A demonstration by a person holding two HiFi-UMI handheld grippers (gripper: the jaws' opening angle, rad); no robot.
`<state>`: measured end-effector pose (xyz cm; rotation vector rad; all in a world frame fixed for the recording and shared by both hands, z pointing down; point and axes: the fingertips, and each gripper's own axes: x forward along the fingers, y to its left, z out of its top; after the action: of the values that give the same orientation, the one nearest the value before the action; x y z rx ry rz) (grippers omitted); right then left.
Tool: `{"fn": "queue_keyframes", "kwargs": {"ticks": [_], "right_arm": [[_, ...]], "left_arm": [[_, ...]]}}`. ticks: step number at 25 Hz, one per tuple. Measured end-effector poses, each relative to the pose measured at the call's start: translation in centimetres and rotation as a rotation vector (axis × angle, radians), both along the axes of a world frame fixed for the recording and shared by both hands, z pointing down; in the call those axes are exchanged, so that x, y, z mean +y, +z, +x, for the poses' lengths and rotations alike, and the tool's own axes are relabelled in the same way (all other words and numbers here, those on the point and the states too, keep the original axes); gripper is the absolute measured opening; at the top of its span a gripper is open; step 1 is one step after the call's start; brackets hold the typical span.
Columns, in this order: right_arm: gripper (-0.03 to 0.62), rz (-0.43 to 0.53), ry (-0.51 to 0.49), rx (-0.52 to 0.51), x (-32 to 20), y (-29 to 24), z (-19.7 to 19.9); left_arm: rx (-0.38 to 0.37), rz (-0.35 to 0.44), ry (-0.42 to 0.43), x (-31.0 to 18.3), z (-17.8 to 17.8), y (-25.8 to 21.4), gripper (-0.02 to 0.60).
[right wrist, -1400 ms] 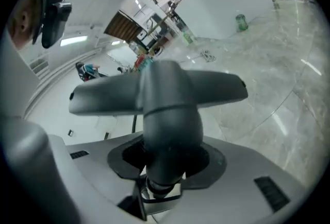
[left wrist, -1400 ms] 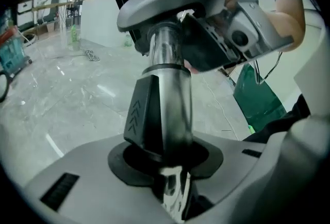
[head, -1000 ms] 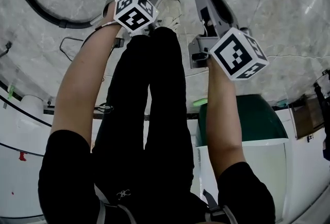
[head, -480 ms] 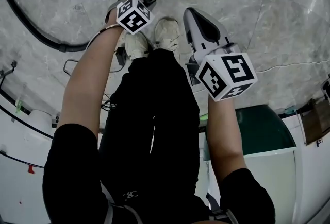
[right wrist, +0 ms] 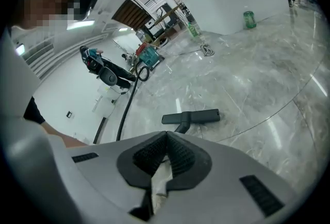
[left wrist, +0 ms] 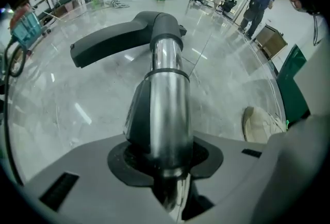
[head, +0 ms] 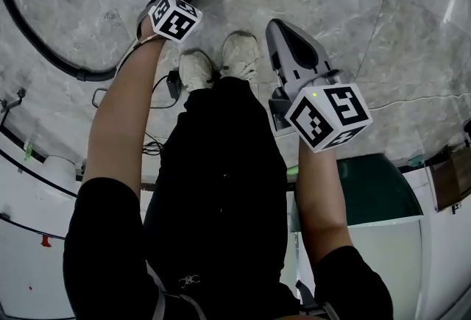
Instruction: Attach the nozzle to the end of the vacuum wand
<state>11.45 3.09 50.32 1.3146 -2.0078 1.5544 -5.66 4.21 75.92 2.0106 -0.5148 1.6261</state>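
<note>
A: Where is the nozzle (left wrist: pixel 124 40) sitting?

B: Flat on the marble floor (left wrist: pixel 62 109). The bright metal end of the vacuum wand (left wrist: pixel 167 99) runs straight into the nozzle's black neck.

A: And the left gripper (left wrist: pixel 166 161)?

B: A short way back from the nozzle along the tube, pointing steeply down at it. Its jaws are clamped on the wand, with a pad on either side of the metal.

A: The right gripper (right wrist: pixel 166 140)?

B: Well apart from the nozzle, on its right, out past the person's shoes (head: pixel 197 68). Its jaws are pressed together with nothing between them.

A: Anything else near the nozzle?

B: A black hose (head: pixel 44 54) curves across the floor, well off to the nozzle's left in the head view.
</note>
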Motion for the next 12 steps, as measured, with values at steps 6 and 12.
{"fn": "queue_keyframes", "kwargs": {"ticks": [6,12], "right_arm": [[0.014,0.002,0.04,-0.04,-1.4,-0.2,0.8],[0.014,0.007,0.04,-0.056,-0.9,-2.0,0.4]], "left_arm": [[-0.068,0.093,-0.094,-0.5,-0.5,0.0,0.221],[-0.097,0.027,-0.121,0.3,-2.7,-0.5,0.339]]}}
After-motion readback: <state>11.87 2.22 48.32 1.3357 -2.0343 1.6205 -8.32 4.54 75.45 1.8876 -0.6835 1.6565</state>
